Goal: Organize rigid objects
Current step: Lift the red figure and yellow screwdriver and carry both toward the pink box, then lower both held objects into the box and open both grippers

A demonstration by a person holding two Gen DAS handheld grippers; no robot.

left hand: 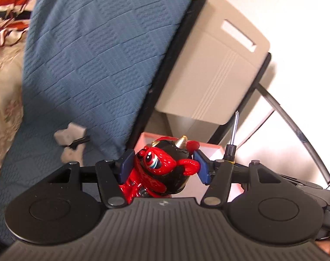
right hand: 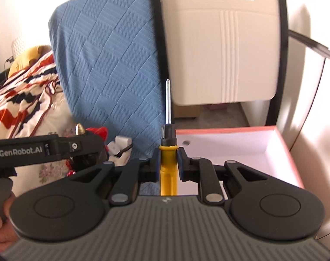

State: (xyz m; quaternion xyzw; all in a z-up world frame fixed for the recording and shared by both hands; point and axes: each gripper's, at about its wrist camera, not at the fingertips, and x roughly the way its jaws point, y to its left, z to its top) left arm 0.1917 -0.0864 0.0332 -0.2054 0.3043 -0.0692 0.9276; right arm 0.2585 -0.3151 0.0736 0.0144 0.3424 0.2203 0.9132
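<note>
My left gripper (left hand: 163,162) is shut on a red and black toy figure with gold horns (left hand: 162,167), held in the air. The toy's horn and red part also show in the right wrist view (right hand: 93,131) behind the left gripper's body. My right gripper (right hand: 168,163) is shut on a screwdriver with a yellow handle (right hand: 168,171), its metal shaft pointing up. The screwdriver's shaft also shows in the left wrist view (left hand: 234,130). An open pink-rimmed box with a white inside (right hand: 280,137) lies to the right, beyond the right gripper; its edge shows in the left wrist view (left hand: 210,146).
A blue quilted cushion (right hand: 108,65) stands ahead, with a beige chair back (right hand: 225,54) beside it. A white adapter with a black cable (left hand: 70,136) lies on the blue cover. A patterned blanket (right hand: 23,95) is at the left.
</note>
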